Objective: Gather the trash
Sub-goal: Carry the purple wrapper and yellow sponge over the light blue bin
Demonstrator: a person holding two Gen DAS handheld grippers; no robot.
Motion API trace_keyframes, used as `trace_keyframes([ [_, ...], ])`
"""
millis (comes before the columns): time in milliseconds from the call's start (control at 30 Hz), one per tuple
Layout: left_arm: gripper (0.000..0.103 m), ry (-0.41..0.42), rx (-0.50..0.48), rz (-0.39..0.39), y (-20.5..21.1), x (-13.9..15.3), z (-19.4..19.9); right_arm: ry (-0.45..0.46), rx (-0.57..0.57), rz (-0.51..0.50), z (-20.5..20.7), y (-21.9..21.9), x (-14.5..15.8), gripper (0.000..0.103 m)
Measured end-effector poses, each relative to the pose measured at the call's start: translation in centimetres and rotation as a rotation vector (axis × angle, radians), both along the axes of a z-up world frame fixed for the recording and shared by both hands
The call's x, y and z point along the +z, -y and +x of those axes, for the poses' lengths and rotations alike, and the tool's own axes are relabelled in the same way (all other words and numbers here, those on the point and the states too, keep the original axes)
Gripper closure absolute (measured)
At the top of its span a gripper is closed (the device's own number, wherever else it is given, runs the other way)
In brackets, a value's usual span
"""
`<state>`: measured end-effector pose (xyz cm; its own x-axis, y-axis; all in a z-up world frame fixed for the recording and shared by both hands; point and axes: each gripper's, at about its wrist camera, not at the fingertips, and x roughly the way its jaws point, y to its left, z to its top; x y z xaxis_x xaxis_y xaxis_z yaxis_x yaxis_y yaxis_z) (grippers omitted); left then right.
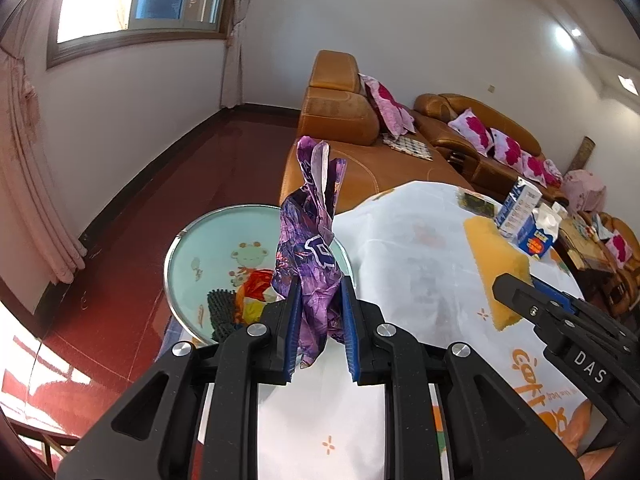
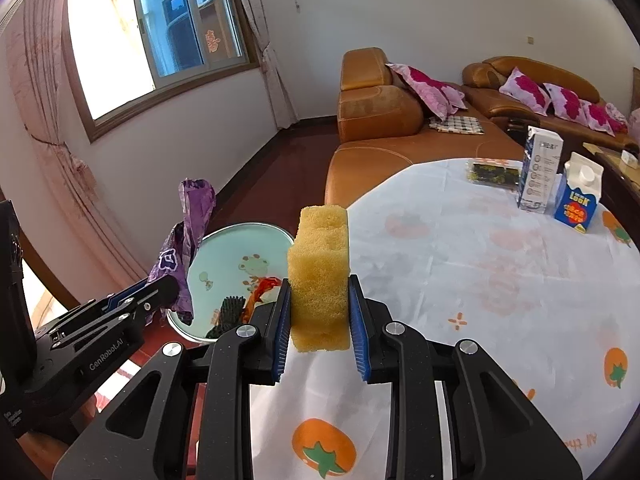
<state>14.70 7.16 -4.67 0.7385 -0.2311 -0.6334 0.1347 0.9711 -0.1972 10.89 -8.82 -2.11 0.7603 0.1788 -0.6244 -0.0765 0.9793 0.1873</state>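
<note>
My left gripper (image 1: 320, 284) is shut on a crumpled purple wrapper (image 1: 312, 240) that stands up between its blue pads, over the table's left edge. The same wrapper (image 2: 184, 240) shows at the left of the right wrist view, held by the left gripper (image 2: 166, 286). My right gripper (image 2: 319, 284) is shut on a yellow sponge (image 2: 320, 272); in the left wrist view that sponge (image 1: 494, 260) and the right gripper (image 1: 508, 286) sit at the right. Below, beside the table, a light-green basin (image 1: 192, 248) holds red-orange wrappers (image 1: 256, 284) and a dark netted item (image 1: 220, 308).
The table wears a white cloth (image 2: 460, 280) printed with orange tomatoes. Two cartons (image 2: 540, 168) (image 2: 578, 200) and a dark packet (image 2: 492, 174) stand at its far right. An orange leather sofa (image 2: 384, 120) with pink cushions runs behind. Red floor (image 1: 160, 184) lies left of the basin.
</note>
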Motion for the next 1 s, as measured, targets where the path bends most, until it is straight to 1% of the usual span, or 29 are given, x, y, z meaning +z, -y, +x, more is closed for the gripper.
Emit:
trace_keyframes([
  [267, 0.084, -0.005, 0.044, -0.001, -1.8, -0.1, 0.6, -0.008, 0.029, 0.004, 0.9, -1.3, -0.3, 0.076],
  [667, 0.084, -0.033, 0.158, 0.012, -5.5, -1.1, 1.9, -0.012, 0.088, 0.017, 2.6, -3.3, -0.7, 0.076],
  [800, 0.084, -0.064, 0.168, 0.028, -5.5, -2.1, 3.0, -0.011, 0.106, 0.017, 3.4, -4.3, -1.0, 0.076],
  [1000, 0.084, -0.083, 0.162, 0.044, -5.2, -2.9, 4.1, -0.021, 0.119, 0.025, 5.0, -5.6, -1.2, 0.076],
])
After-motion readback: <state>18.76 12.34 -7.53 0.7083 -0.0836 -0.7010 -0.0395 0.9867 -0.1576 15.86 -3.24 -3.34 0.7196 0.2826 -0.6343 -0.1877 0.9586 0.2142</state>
